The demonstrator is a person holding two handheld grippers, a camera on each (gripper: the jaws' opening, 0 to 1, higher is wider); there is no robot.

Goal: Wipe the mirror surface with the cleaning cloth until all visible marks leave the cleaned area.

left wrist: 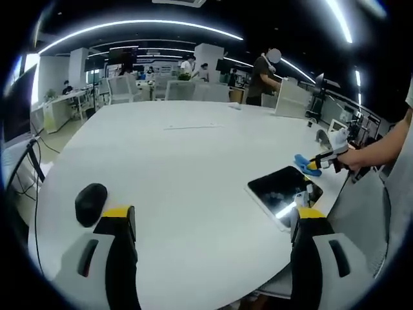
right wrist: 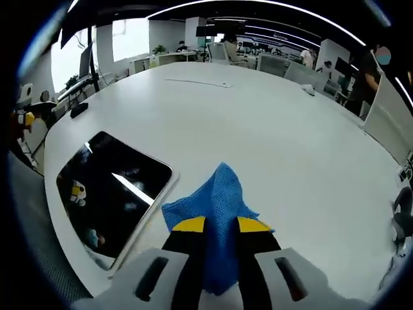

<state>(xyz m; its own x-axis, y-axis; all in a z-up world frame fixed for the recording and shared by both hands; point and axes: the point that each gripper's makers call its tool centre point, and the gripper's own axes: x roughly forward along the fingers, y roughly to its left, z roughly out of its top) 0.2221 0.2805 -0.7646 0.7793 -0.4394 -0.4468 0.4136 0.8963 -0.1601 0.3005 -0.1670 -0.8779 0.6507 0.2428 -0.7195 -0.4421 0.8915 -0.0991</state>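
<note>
The mirror (left wrist: 284, 192) is a dark rectangular slab with a pale frame, lying flat near the white table's right edge. In the right gripper view the mirror (right wrist: 110, 194) lies to the left of my jaws and reflects ceiling lights. My right gripper (right wrist: 221, 224) is shut on a blue cleaning cloth (right wrist: 216, 194), which hangs just above the table beside the mirror's edge. From the left gripper view, the right gripper (left wrist: 322, 160) and its cloth (left wrist: 305, 165) hover past the mirror's far corner, held by a hand (left wrist: 353, 158). My left gripper (left wrist: 214, 216) stands open over bare table with nothing between its jaws.
A black rounded object (left wrist: 90, 201) rests on the table (left wrist: 193, 161) by my left jaw. A thin strip (left wrist: 193, 126) lies mid-table. A person (left wrist: 261, 77) stands at the far end among chairs and desks. The table edge runs close along the mirror.
</note>
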